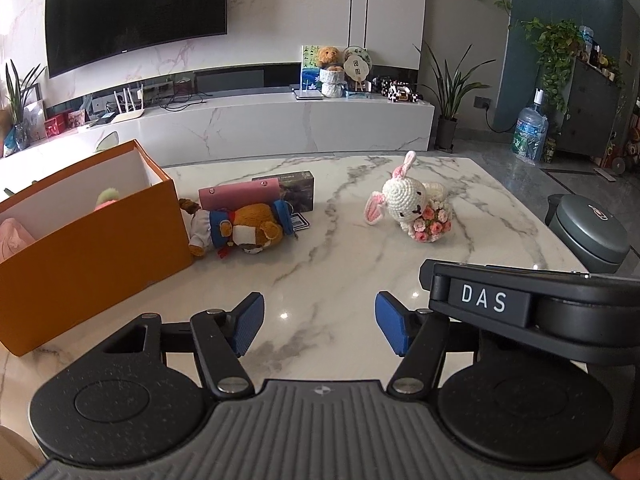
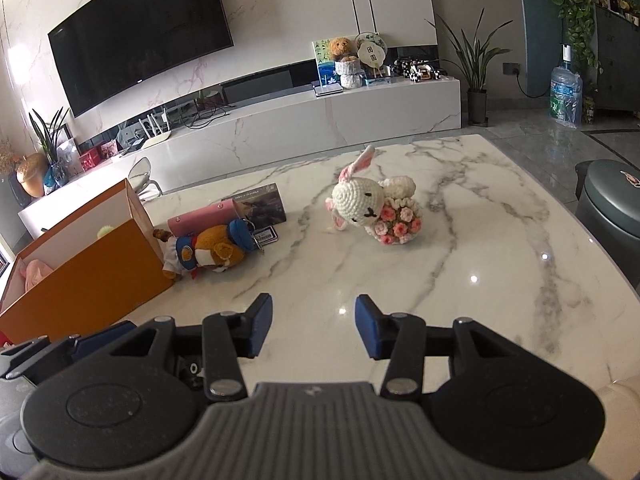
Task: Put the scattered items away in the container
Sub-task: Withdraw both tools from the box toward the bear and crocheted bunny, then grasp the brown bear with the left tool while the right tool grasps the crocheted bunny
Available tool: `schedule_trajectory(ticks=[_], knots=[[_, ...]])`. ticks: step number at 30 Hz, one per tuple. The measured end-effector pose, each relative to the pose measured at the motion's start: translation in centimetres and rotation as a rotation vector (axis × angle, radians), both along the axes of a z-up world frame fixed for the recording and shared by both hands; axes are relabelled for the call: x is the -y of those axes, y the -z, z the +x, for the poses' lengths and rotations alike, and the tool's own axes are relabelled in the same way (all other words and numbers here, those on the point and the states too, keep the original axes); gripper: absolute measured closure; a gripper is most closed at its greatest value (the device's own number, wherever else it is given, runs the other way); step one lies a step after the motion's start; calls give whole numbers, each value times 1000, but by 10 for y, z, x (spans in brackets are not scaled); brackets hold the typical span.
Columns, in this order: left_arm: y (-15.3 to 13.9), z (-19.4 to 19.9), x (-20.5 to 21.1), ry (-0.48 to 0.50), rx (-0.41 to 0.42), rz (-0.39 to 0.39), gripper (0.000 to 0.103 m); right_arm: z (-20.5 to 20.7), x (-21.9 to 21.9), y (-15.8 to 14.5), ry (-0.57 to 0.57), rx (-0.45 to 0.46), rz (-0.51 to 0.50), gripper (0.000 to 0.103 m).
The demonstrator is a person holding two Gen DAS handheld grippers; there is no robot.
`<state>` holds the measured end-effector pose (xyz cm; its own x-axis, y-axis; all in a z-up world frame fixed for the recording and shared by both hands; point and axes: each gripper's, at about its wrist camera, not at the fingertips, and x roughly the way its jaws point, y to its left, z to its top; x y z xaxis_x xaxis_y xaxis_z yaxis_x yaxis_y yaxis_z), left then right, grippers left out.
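Bunny (image 2: pixel 370 204) lies well beyond both grippers' wide-spread, empty fingers (image 2: pixel 259 322), nearer the right's.

Marble desk (image 1: pixel 340 280) carried: orange box (image 1: pixel 92 252) left; bear plush (image 1: pixel 240 232), pink case (image 1: pixel 240 196), dark box (image 1: pixel 292 188) beside; crochet rabbit (image 1: pixel 408 208) right.

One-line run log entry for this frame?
left gripper open, empty | right gripper open, empty | bear, bunny on table | orange box partly filled
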<state>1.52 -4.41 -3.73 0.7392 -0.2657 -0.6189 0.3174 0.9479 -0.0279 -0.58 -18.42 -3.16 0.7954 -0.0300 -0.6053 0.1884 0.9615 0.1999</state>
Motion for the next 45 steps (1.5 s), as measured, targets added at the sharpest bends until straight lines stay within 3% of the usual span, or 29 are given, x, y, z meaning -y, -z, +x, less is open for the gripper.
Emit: schedule_trajectory(ticks=[19, 27, 38, 42, 45], knots=[[37, 40, 0, -9, -36, 31, 32, 46, -5, 37, -9, -92, -17, 53], [46, 64, 0, -13, -6, 26, 32, 73, -2, 44, -9, -100, -19, 51], [53, 103, 11, 17, 123, 186, 31, 112, 9, 51, 13, -101, -59, 50], [56, 117, 16, 50, 196, 297, 30, 127, 15, 49, 13, -87, -115, 48], [62, 123, 22, 99, 260, 408, 27, 138, 18, 48, -2, -67, -179, 41]])
